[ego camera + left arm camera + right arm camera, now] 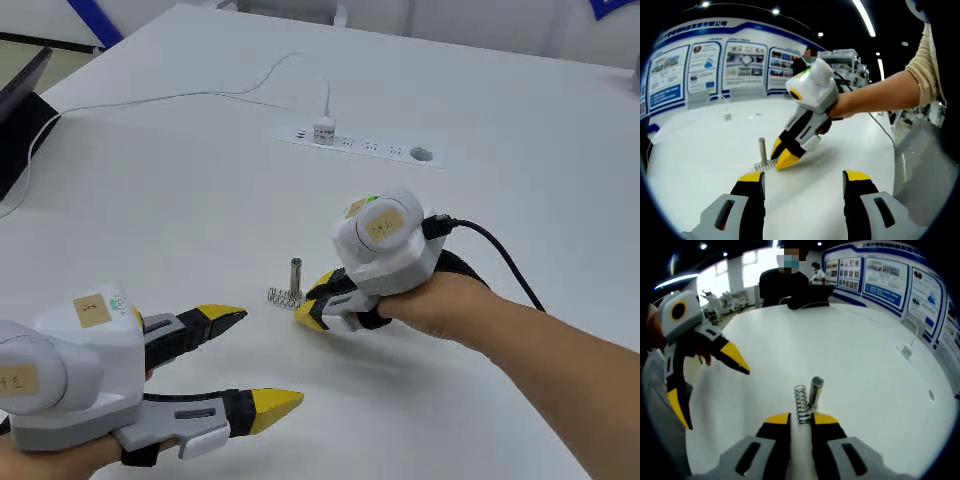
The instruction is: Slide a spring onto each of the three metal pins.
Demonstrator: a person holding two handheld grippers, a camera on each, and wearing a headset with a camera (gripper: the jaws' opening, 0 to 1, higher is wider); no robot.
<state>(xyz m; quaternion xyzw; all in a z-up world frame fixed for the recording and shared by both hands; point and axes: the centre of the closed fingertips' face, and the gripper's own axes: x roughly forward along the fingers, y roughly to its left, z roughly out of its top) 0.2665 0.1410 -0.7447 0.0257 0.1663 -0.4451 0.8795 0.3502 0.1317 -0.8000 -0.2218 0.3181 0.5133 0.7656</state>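
Note:
One metal pin stands upright on the white table. A small spring lies flat beside its base. My right gripper reaches in from the right, tips low at the spring's end. In the right gripper view the jaws stand close together around the near end of the spring, with the pin just right of it. My left gripper hovers open at the near left, nothing between its fingers. Its own view has the gripper facing the pin and spring.
A white power strip with a plugged charger and cable lies further back. A dark object sits at the left table edge. A person sits at the far end of the table in the right gripper view.

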